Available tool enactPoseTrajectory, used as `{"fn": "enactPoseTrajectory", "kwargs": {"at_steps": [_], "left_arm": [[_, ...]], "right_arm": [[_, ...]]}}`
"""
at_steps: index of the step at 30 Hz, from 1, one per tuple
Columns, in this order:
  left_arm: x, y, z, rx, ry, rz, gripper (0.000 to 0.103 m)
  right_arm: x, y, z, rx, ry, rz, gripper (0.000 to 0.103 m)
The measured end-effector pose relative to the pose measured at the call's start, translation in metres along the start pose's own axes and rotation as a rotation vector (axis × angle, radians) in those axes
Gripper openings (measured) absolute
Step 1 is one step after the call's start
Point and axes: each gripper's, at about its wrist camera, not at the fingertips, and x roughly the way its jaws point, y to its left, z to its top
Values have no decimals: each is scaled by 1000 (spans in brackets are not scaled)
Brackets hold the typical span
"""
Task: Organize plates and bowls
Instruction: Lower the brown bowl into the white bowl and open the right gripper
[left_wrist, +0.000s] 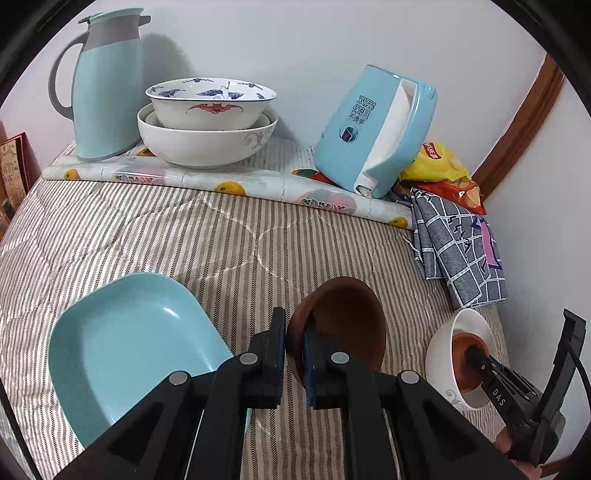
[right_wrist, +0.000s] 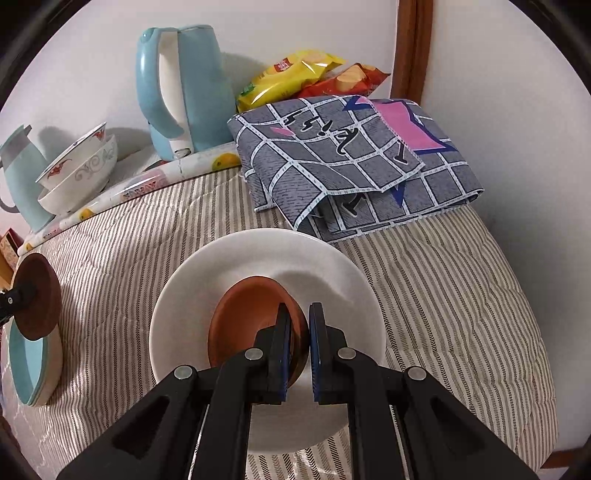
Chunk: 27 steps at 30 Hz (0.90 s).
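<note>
My left gripper (left_wrist: 295, 343) is shut on the rim of a dark brown bowl (left_wrist: 343, 325), which it holds tilted beside a teal plate (left_wrist: 129, 350) lying on the striped cover. In the right wrist view that bowl (right_wrist: 37, 299) hangs just over the teal plate (right_wrist: 26, 365). My right gripper (right_wrist: 297, 332) is shut on the rim of a small brown dish (right_wrist: 251, 317) that sits inside a white bowl (right_wrist: 266, 254). The left wrist view shows the white bowl (left_wrist: 443, 343) at the right with the right gripper (left_wrist: 471, 350) reaching into it.
Two stacked white patterned bowls (left_wrist: 207, 122) stand at the back next to a teal thermos jug (left_wrist: 103, 85). A blue kettle (left_wrist: 373, 129), snack bags (right_wrist: 295, 74) and a folded grey checked cloth (right_wrist: 351, 158) fill the back right. A rolled fruit-print sheet (left_wrist: 229, 184) lies across the cover.
</note>
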Motion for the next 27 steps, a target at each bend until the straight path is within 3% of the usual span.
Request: {"fn": "enactPoseTrajectory", "kwargs": {"at_steps": [7,27], "left_arm": [[3,0,1,1,4,-5,9],[13,6,2,-26,27,-11,9]], "right_arm": [[3,1,2,-1,7,0,9],[18,15,1,-100,56,-106,14]]}}
